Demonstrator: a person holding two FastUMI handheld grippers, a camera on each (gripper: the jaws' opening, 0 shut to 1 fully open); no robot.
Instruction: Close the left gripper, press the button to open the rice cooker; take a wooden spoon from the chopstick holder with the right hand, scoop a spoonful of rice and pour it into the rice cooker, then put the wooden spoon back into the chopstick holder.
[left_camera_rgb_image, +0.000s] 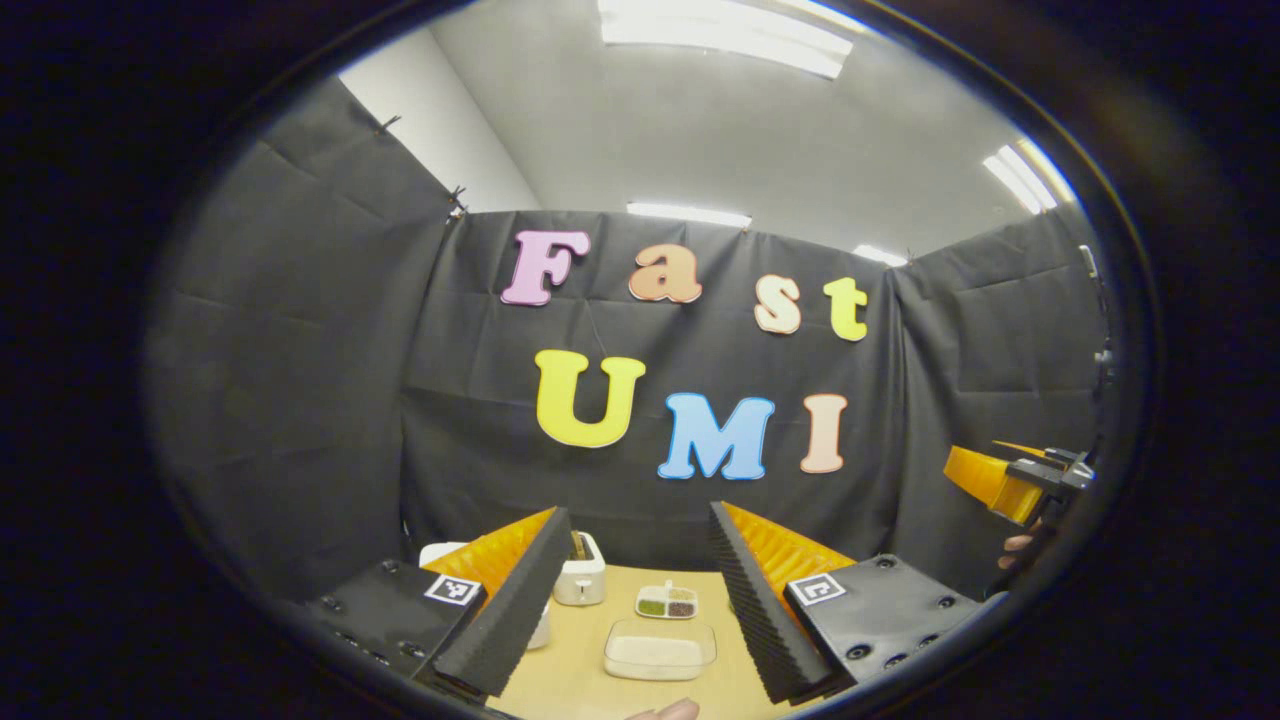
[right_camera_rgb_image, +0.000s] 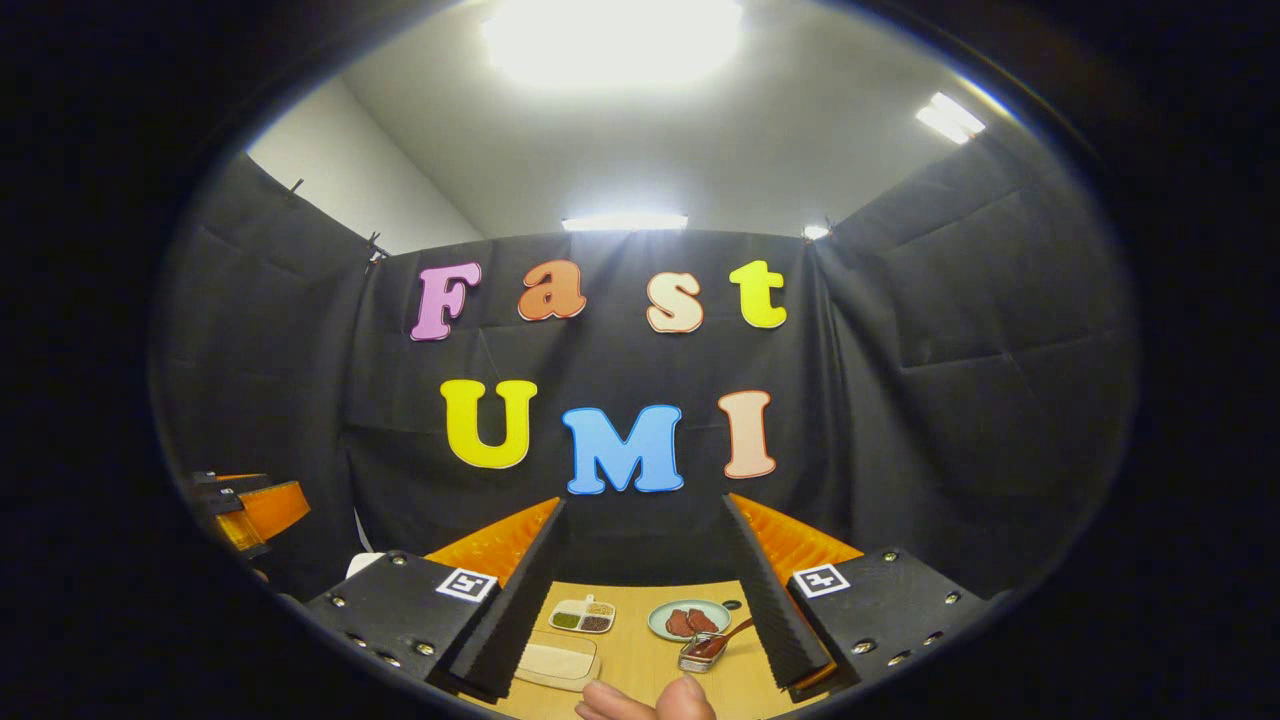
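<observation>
Wooden table (left_camera_rgb_image: 580, 670), black cloth walls, white ceiling lights, left tool (left_camera_rgb_image: 640, 600) jaws wide apart, empty, right tool (right_camera_rgb_image: 640, 620) likewise, rice tray (left_camera_rgb_image: 660, 650) mid-table, divided grain dish (left_camera_rgb_image: 667, 601) behind it, no legible labels.

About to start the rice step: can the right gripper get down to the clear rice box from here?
Probably yes. The right gripper is open and raised above the table, and the rice box lies low by its left finger, uncovered, nothing over it. It holds no spoon yet.
</observation>
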